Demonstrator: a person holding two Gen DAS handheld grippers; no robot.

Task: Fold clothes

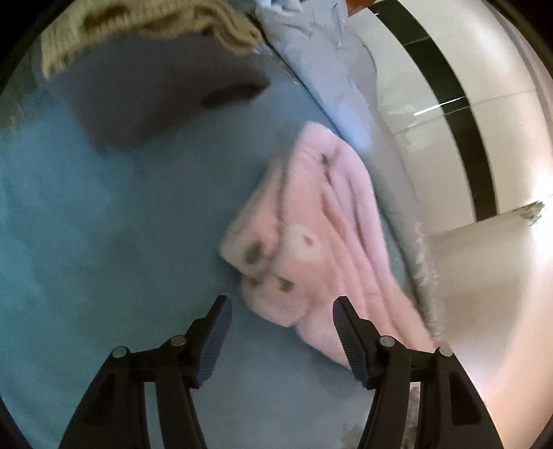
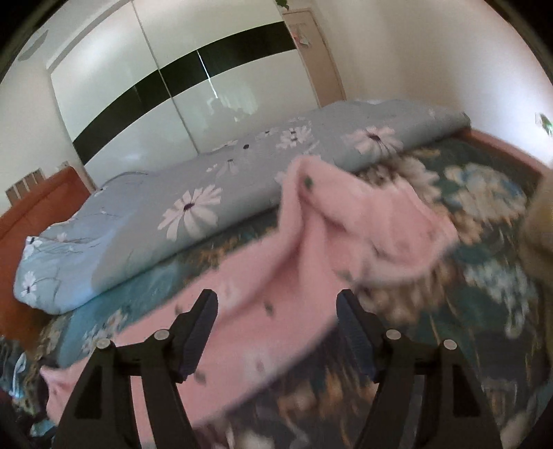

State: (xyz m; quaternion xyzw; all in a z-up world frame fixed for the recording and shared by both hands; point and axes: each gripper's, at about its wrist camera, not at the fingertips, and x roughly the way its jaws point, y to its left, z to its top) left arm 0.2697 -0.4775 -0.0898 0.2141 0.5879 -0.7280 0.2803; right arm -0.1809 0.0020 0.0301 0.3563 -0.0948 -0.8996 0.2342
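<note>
We hold both grippers with fingers apart, nothing pinched. The left gripper hangs over the bed, pink garment lying crumpled just ahead. The right gripper is above that pink garment, blurred, spread on the floral sheet beside a rolled blue quilt.

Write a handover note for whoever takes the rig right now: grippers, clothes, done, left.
Left gripper: open, holding nothing, just short of the pink garment.
Right gripper: open, jaws on either side of the pink garment, not pressing it.
Clothes: the pink garment lies rumpled on the bed, beside the rolled quilt; a beige knit lies further off.
Done: no neat fold visible.
Left: spread the pink garment flat, fold it, then the knit.
</note>
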